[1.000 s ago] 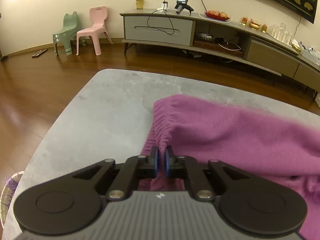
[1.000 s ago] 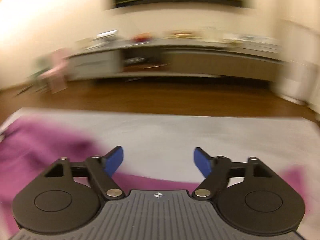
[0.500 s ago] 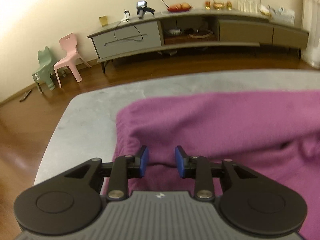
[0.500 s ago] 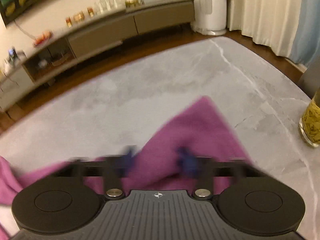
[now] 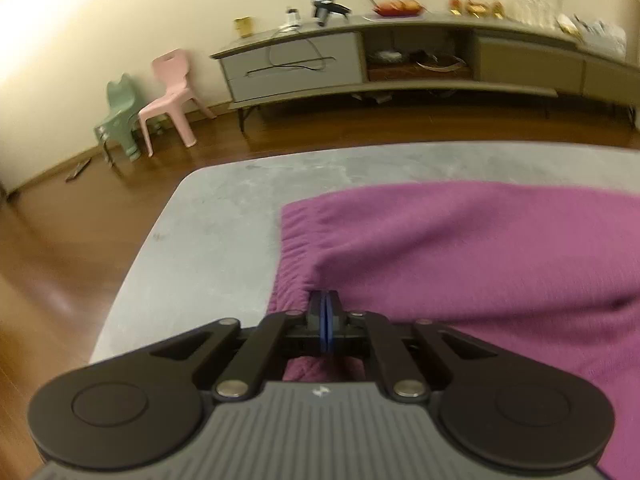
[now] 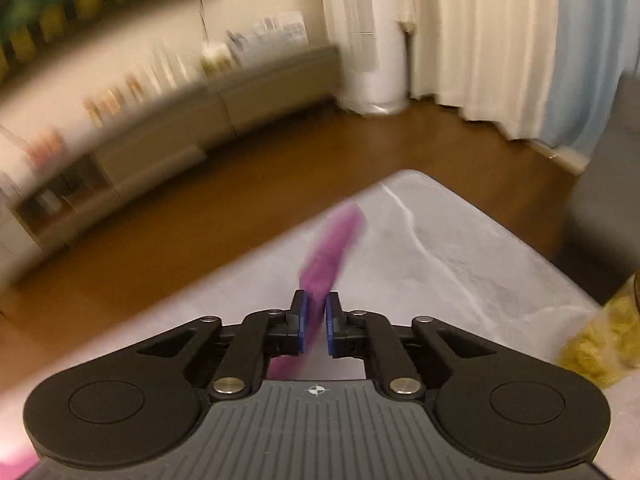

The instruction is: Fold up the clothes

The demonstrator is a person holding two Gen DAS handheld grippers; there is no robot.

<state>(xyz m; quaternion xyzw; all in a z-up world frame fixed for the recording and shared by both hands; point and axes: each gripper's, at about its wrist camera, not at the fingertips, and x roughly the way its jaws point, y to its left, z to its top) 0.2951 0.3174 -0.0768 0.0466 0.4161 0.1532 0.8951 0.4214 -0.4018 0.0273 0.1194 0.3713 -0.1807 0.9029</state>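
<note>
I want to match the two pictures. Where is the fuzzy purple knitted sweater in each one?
Left wrist view: the fuzzy purple knitted sweater fills the right half, spread on the table, its ribbed edge at centre.
Right wrist view: only a blurred strip of it shows at centre.
Shared landmark: the grey marble-look table.

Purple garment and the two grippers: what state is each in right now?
Purple garment: spread on the grey table, bunched at its ribbed edge.
Left gripper: closing, pads pinching that ribbed edge.
Right gripper: shut on a purple fold.
Jar: standing on the table.
</note>
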